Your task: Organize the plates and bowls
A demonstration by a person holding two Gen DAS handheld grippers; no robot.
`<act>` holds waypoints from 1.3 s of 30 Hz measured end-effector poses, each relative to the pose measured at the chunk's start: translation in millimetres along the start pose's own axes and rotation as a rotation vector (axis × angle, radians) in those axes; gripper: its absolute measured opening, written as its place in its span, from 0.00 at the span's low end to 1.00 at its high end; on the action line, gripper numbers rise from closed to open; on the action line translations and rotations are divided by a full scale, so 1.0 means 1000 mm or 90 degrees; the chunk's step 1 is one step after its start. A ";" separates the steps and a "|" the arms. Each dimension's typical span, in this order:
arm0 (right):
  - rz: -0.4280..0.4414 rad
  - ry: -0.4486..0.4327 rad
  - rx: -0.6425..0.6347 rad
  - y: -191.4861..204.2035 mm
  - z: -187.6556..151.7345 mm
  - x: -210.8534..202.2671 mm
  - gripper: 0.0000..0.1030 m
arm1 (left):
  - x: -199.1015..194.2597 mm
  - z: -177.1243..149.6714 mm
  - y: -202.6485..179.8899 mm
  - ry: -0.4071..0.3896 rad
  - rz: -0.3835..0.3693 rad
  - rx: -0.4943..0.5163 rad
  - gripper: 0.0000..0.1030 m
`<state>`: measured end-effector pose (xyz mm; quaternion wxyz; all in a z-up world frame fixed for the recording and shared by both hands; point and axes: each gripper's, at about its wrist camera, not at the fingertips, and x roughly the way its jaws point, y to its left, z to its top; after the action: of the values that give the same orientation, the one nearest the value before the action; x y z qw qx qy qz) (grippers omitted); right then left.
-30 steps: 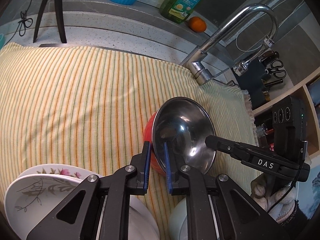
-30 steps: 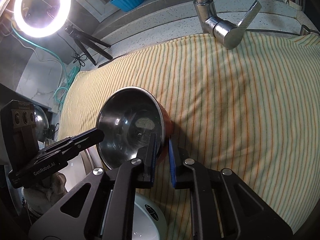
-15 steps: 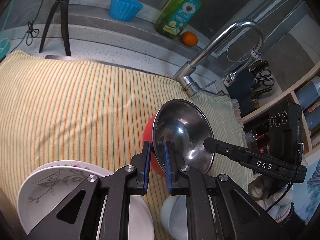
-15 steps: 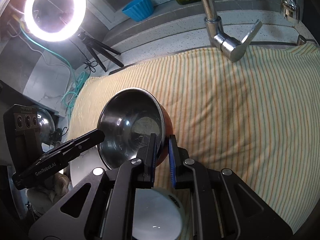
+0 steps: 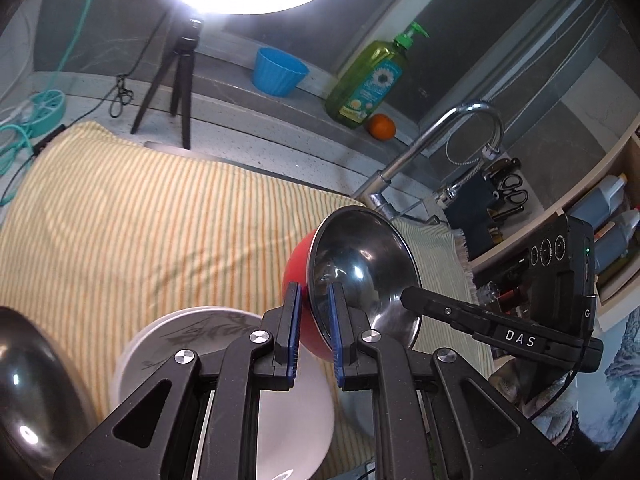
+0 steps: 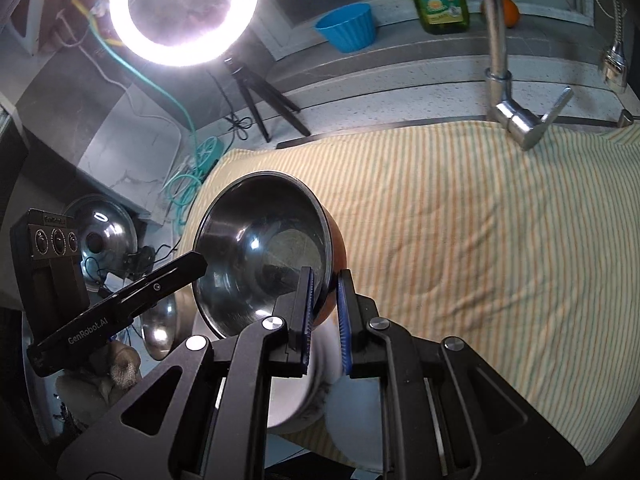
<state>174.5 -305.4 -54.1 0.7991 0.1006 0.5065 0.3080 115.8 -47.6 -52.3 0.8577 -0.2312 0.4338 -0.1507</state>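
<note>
A bowl with a steel inside and red outside (image 5: 360,268) is held in the air, tilted, above the striped cloth (image 5: 140,232). My left gripper (image 5: 314,332) is shut on its near rim. My right gripper (image 6: 324,312) is shut on the opposite rim of the same bowl (image 6: 260,256). Below the bowl sit white plates with a grey leaf print (image 5: 208,332) and a white bowl, seen in the right wrist view (image 6: 288,400) under my fingers. A steel bowl (image 5: 32,392) lies at the far left edge.
A chrome faucet (image 5: 436,148) rises behind the cloth at the right. A ring light on a tripod (image 5: 180,76), a blue cup (image 5: 280,72), a green soap bottle (image 5: 368,80) and an orange (image 5: 382,126) stand on the back ledge. Steel lids (image 6: 104,236) lie left of the cloth.
Both grippers have lifted the bowl higher and drawn it back toward the plates. The view has tilted up, so the ring light and back ledge now show.
</note>
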 end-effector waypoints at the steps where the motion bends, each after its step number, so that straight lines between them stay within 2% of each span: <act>1: 0.003 0.001 -0.003 0.006 -0.001 0.001 0.11 | -0.005 -0.001 0.003 -0.004 0.002 -0.003 0.11; 15: 0.059 0.041 -0.077 0.098 -0.020 0.034 0.11 | -0.081 -0.025 0.066 -0.065 0.056 -0.076 0.11; 25: 0.097 0.090 -0.153 0.168 -0.032 0.073 0.12 | -0.129 -0.048 0.114 -0.110 0.107 -0.150 0.11; 34: 0.099 0.147 -0.191 0.199 -0.044 0.117 0.12 | -0.143 -0.068 0.150 -0.115 0.134 -0.213 0.11; 39: 0.087 0.179 -0.209 0.209 -0.052 0.141 0.11 | -0.141 -0.076 0.164 -0.101 0.150 -0.232 0.11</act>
<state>89.8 -64.6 -84.5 0.7037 -0.0403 0.5480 0.4505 -17.7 136.2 -83.4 0.8449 -0.3413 0.4089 0.0503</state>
